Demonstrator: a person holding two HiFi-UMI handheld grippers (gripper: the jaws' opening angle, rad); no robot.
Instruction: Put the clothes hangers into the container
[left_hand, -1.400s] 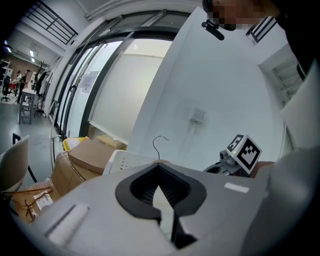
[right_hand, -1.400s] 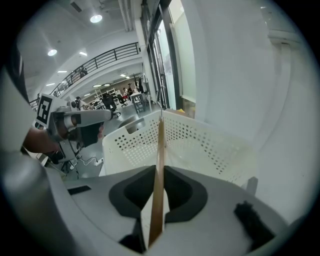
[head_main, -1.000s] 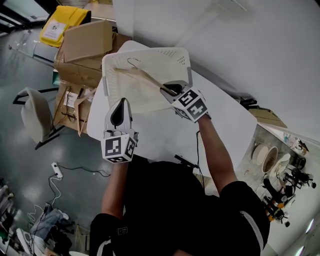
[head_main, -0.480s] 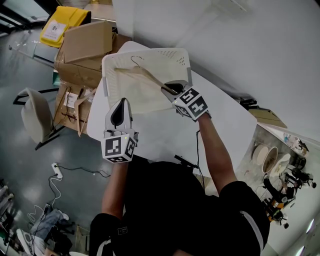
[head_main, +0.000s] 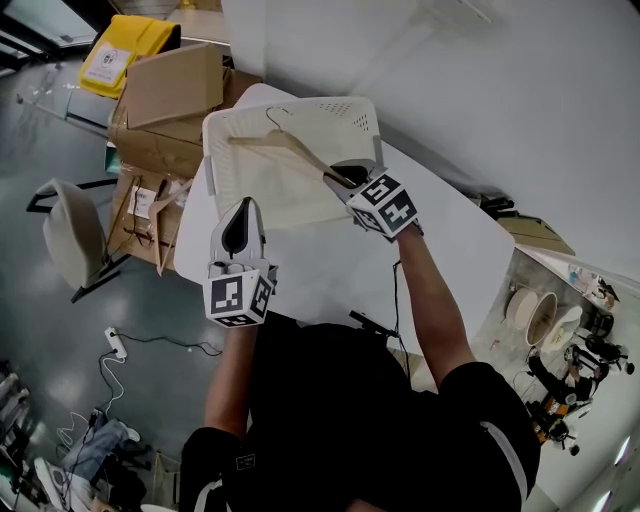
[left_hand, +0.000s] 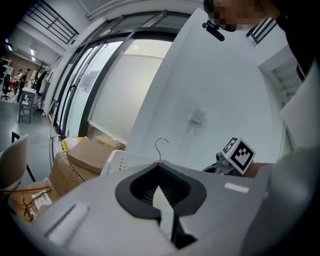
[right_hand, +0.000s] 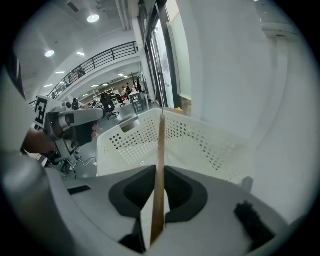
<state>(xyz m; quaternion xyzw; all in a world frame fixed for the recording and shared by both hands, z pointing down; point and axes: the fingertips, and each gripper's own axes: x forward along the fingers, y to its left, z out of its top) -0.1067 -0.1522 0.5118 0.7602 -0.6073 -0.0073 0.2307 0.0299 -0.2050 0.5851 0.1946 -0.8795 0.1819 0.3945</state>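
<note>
A wooden clothes hanger (head_main: 288, 146) with a metal hook hangs over the white perforated basket (head_main: 355, 112), which stands at the far end of the white table (head_main: 440, 235). My right gripper (head_main: 345, 177) is shut on one end of the hanger. In the right gripper view the hanger's thin arm (right_hand: 160, 160) runs up between the pads toward the basket (right_hand: 205, 145). My left gripper (head_main: 238, 228) hovers near the basket's near left corner, shut and holding nothing. In the left gripper view the hanger's hook (left_hand: 161, 145) shows above the basket rim (left_hand: 122, 161).
Cardboard boxes (head_main: 170, 90) and a yellow bag (head_main: 120, 45) lie on the floor beyond the table's left edge. A grey chair (head_main: 70, 235) stands lower left. A white wall runs along the table's far right side.
The right gripper and the hanger have shifted slightly farther over the basket. The left gripper has stayed where it was.
</note>
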